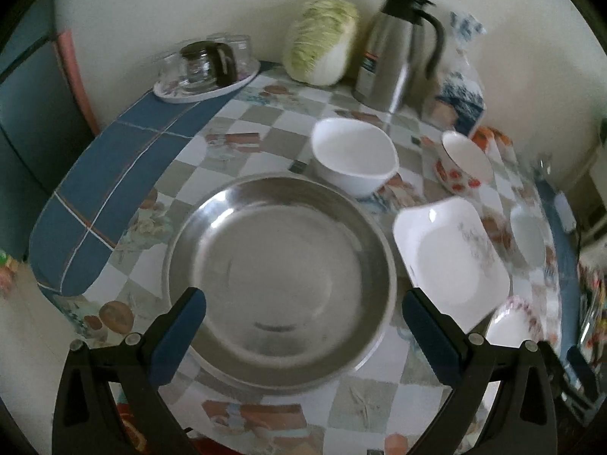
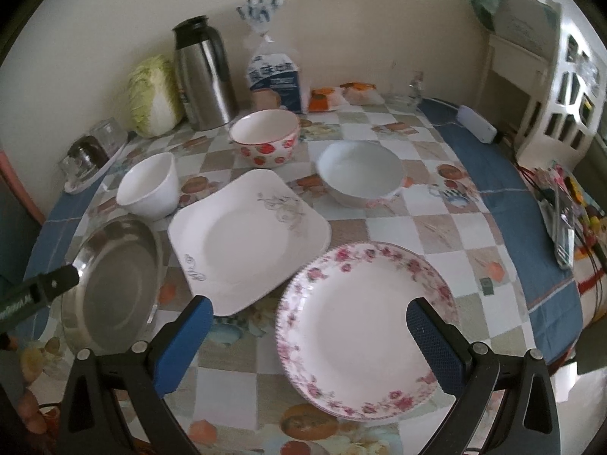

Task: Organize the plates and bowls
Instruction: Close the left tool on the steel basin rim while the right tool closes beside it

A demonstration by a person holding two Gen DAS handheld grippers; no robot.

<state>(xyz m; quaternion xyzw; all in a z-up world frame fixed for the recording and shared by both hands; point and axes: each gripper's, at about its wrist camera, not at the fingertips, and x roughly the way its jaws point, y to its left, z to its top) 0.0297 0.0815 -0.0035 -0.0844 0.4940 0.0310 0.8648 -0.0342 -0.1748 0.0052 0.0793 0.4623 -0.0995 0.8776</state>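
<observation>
A large steel plate (image 1: 279,276) (image 2: 114,284) lies at the table's left front. My left gripper (image 1: 303,335) hovers open over its near rim, empty. A white square plate (image 1: 451,261) (image 2: 248,239) lies to its right. A pink-flowered round plate (image 2: 364,326) (image 1: 512,322) lies at the right front; my right gripper (image 2: 309,345) is open above its near side, empty. Behind stand a plain white bowl (image 1: 354,155) (image 2: 148,185), a strawberry-print bowl (image 1: 464,161) (image 2: 265,136) and a wide white bowl (image 2: 360,172) (image 1: 527,239).
A steel thermos jug (image 1: 398,49) (image 2: 203,76), a cabbage (image 1: 322,41) (image 2: 153,94), a bread bag (image 2: 275,79) and a tray of glassware (image 1: 206,72) line the back wall. A white power strip (image 2: 476,123) and a white shelf unit (image 2: 550,87) are at the right.
</observation>
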